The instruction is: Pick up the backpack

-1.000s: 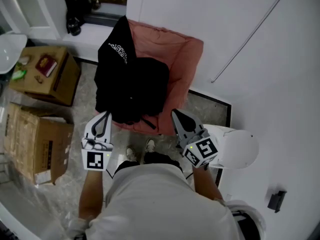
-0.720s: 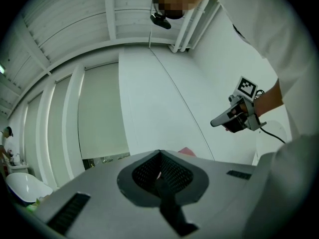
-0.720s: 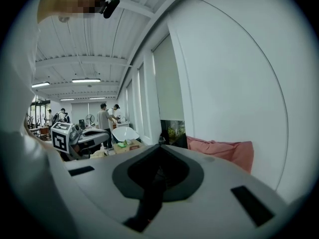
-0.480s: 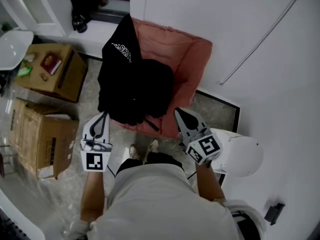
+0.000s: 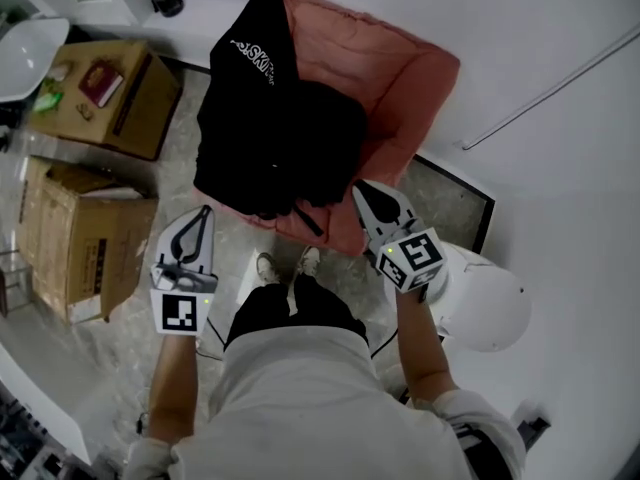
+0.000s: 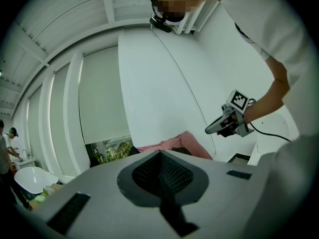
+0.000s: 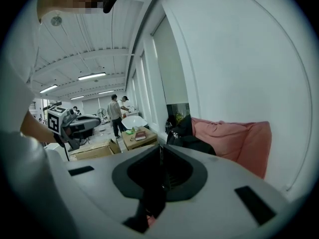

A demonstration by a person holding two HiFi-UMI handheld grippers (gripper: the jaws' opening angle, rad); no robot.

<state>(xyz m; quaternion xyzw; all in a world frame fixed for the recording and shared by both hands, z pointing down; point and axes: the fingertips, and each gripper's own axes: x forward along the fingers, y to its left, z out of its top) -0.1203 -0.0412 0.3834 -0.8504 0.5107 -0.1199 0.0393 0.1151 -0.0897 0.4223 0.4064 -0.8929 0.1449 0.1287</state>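
Now | backpack point(image 5: 275, 128): black, apparently slumped on pink cushion point(image 5: 405, 78) | left claw point(image 5: 205, 214), right claw point(image 5: 361, 189): pressed together

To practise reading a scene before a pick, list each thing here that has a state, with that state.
Backpack: slumped on the pink beanbag, unheld.
Left gripper: shut, empty, clear of the backpack.
Right gripper: shut, empty, not on the backpack.
Cardboard box: top flaps ajar.

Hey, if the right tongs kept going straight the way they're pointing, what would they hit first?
Most likely the black backpack slumped on the pink beanbag; the shut right tongs aim at its near edge, though depth is hard to judge.
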